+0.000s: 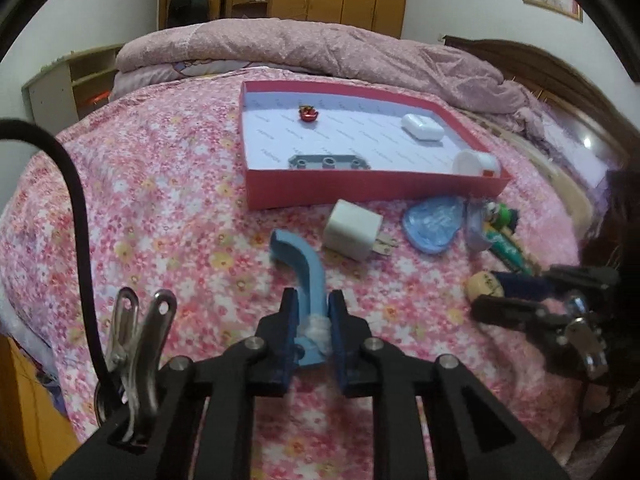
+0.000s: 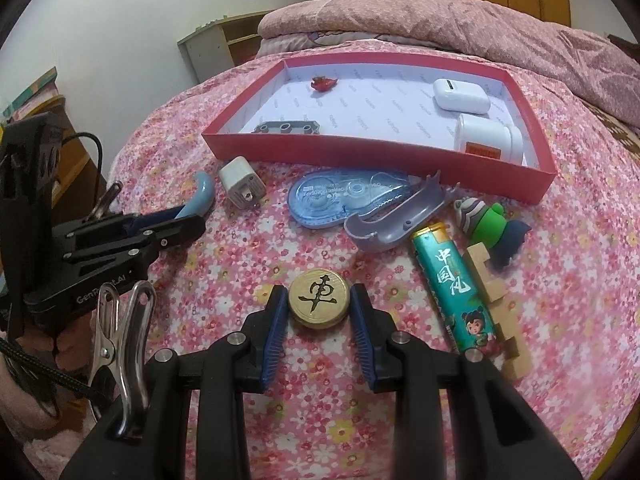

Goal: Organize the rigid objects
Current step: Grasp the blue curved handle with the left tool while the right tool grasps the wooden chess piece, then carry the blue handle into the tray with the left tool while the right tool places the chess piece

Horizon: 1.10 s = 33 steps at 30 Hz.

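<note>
My left gripper (image 1: 313, 300) is shut on a curved light-blue plastic handle (image 1: 302, 264), which shows in the right wrist view (image 2: 202, 196) too. My right gripper (image 2: 319, 294) is around a round wooden chess piece (image 2: 319, 298) lying on the bed; the pads sit at its sides and I cannot tell if they press it. The piece also shows in the left wrist view (image 1: 485, 286). A red shallow box (image 1: 376, 190) (image 2: 372, 156) holds a grey brick plate (image 1: 329, 162), a red trinket (image 1: 309, 113), a white earbud case (image 1: 423, 126) and a white bottle (image 2: 489, 138).
On the pink floral bedspread (image 2: 224, 280) before the box lie a white charger plug (image 2: 242, 186), blue correction tape (image 2: 336, 198), a grey plastic shell (image 2: 396, 222), a teal lighter (image 2: 454, 288), a wooden block (image 2: 496, 308) and a green figure (image 2: 486, 222). A folded quilt (image 1: 320, 48) lies behind.
</note>
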Tool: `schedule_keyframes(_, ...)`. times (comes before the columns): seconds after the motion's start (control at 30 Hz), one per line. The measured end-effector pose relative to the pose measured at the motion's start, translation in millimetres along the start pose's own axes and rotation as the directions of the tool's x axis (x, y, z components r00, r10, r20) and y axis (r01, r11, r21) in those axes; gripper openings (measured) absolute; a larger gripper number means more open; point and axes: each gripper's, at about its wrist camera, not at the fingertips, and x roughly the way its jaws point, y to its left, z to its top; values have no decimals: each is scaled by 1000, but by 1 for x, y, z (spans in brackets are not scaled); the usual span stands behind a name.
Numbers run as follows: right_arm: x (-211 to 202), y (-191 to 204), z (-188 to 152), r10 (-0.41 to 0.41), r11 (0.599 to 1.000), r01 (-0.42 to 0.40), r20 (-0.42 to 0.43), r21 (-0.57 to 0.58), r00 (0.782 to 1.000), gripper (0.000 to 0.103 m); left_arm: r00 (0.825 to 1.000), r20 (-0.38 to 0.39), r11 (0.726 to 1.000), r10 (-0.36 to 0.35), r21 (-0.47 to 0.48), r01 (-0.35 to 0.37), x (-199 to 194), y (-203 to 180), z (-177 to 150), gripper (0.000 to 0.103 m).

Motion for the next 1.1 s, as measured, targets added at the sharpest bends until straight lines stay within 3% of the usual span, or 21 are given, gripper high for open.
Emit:
schedule_keyframes(0.53,-15,1,2,44,999,-44,45,-1,998,33,995,99,1000,-16,-18,18,-35,-10,29,16)
schedule_keyframes(1.1,-35,-20,15,28,999,-31,93,32,995,33,993,115,1000,19,10,-20,16,-16,102,16)
